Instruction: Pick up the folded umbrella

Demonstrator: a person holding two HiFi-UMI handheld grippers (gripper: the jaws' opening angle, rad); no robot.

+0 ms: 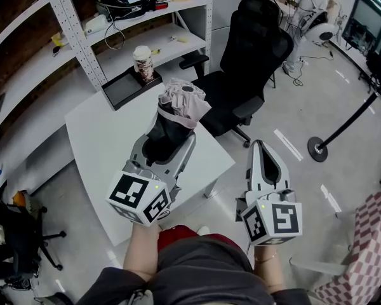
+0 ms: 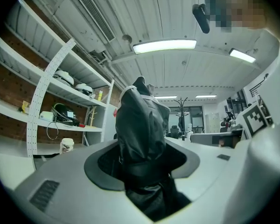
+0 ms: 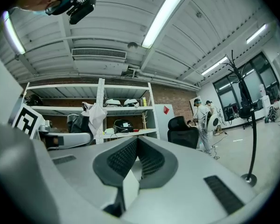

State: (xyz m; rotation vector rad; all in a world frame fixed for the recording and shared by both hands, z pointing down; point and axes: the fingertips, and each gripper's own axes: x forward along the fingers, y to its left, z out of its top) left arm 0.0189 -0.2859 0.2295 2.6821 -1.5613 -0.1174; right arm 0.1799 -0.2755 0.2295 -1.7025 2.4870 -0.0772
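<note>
The folded umbrella [image 1: 178, 114] is black with a bunched pale pinkish top, and it stands out of my left gripper [image 1: 171, 138] above the white table. In the left gripper view the umbrella's black fabric [image 2: 140, 125] fills the gap between the jaws, which are shut on it [image 2: 141, 158]. My right gripper [image 1: 262, 147] hangs to the right, off the table's edge, jaws together at a point with nothing in them. The right gripper view shows its pads meeting [image 3: 137, 141], with the umbrella's pale top [image 3: 92, 115] off to the left.
A white table [image 1: 101, 151] carries a black tray [image 1: 124, 88] and a lidded cup [image 1: 143, 62] at its far edge. Metal shelving [image 1: 82, 43] stands behind it. A black office chair [image 1: 254, 49] is just right of the table. A stanchion base [image 1: 317, 149] and people [image 1: 308, 2] are farther right.
</note>
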